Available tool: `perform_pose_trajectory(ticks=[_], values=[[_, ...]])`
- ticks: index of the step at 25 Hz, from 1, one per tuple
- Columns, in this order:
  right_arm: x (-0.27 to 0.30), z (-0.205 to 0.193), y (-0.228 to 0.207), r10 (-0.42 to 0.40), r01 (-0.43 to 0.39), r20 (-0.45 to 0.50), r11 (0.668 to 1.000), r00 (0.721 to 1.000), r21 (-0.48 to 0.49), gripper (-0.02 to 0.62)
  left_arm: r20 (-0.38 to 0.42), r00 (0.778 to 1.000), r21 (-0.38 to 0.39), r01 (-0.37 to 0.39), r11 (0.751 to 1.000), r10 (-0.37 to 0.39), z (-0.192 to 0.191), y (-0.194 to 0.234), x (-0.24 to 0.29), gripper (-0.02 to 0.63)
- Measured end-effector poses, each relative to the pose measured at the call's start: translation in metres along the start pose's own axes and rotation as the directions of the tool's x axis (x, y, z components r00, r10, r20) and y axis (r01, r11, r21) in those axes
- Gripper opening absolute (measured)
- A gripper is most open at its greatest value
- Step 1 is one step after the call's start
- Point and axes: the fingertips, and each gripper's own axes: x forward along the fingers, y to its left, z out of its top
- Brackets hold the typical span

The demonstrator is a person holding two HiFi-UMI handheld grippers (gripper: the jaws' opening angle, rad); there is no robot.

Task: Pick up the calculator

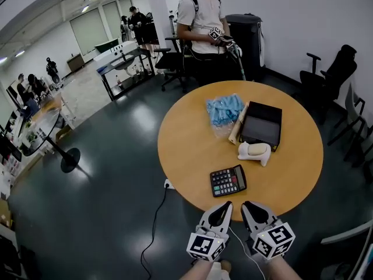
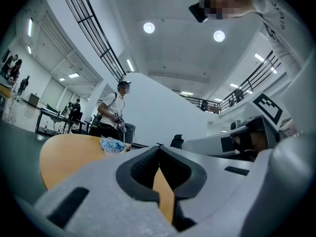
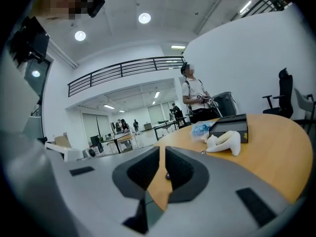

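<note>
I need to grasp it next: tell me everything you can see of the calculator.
The calculator is a dark, flat, plastic-looking slab with a display strip along its far edge and rows of small keys, a few coloured. It lies face up, slightly skewed, on the round wooden table near its near edge. Nothing touches it.

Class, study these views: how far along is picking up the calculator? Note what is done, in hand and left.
Nothing looks done: the calculator lies flat on the round table, untouched. In hand: nothing. The left gripper and right gripper hover at the table's near edge, short of it, jaws together and empty. Left: opening a gripper, reaching the calculator, closing on it, lifting.
</note>
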Motion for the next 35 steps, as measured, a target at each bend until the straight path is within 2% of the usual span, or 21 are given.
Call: perform_pose_trajectory(ticks=[5, 8, 11, 14, 16, 17, 21, 25, 27, 30, 33, 35], values=[[0.033, -0.013, -0.02, 0.003, -0.002, -0.056, 1.0, 0.998, 0.016, 0.023, 0.005, 1.0, -0.034, -0.006, 0.999, 0.006, -0.02, 0.016, 0.023, 0.008], [0.052, -0.017, -0.029, 0.023, -0.023, -0.091, 1.0, 0.996, 0.007, 0.061, 0.006, 1.0, -0.014, 0.007, 1.0, -0.007, -0.027, 0.023, 0.035, 0.008], [0.069, -0.016, -0.045, 0.032, -0.035, -0.147, 0.999, 0.989, -0.018, 0.08, 0.016, 1.0, -0.031, -0.001, 1.0, 0.001, -0.03, 0.032, 0.046, 0.008], [0.086, -0.023, -0.072, 0.006, -0.014, -0.243, 0.999, 0.97, -0.031, 0.108, 0.018, 1.0, -0.064, -0.019, 0.998, 0.02, -0.036, 0.036, 0.052, 0.008], [0.099, -0.034, -0.09, -0.011, 0.0, -0.327, 0.999, 0.945, -0.032, 0.183, 0.027, 0.999, -0.099, -0.036, 0.994, 0.039, -0.04, 0.038, 0.054, 0.008], [0.105, -0.041, -0.097, -0.012, 0.005, -0.372, 1.0, 0.928, -0.019, 0.201, 0.029, 0.998, -0.114, -0.043, 0.993, 0.047, -0.041, 0.038, 0.055, 0.008], [0.119, -0.076, -0.123, 0.033, 0.049, -0.509, 0.988, 0.86, 0.147, 0.21, 0.034, 0.998, -0.126, -0.055, 0.991, 0.059, -0.042, 0.037, 0.055, 0.008], [0.118, -0.101, -0.135, 0.136, 0.1, -0.57, 0.927, 0.81, 0.363, 0.21, 0.044, 0.997, -0.132, -0.053, 0.99, 0.059, -0.043, 0.039, 0.048, 0.008], [0.119, -0.104, -0.133, 0.198, 0.095, -0.562, 0.889, 0.803, 0.448, 0.209, 0.037, 0.997, -0.142, -0.063, 0.988, 0.069, -0.047, 0.043, 0.046, 0.008], [0.126, -0.104, -0.131, 0.256, 0.087, -0.523, 0.835, 0.813, 0.544, 0.209, 0.023, 0.996, -0.137, -0.08, 0.987, 0.084, -0.051, 0.05, 0.046, 0.008], [0.13, -0.108, -0.127, 0.292, 0.076, -0.522, 0.816, 0.801, 0.573, 0.196, 0.01, 0.997, -0.127, -0.076, 0.989, 0.078, -0.053, 0.048, 0.048, 0.008], [0.131, -0.11, -0.125, 0.304, 0.069, -0.525, 0.815, 0.795, 0.576, 0.144, 0.01, 0.997, -0.132, -0.073, 0.988, 0.075, -0.053, 0.048, 0.049, 0.008]])
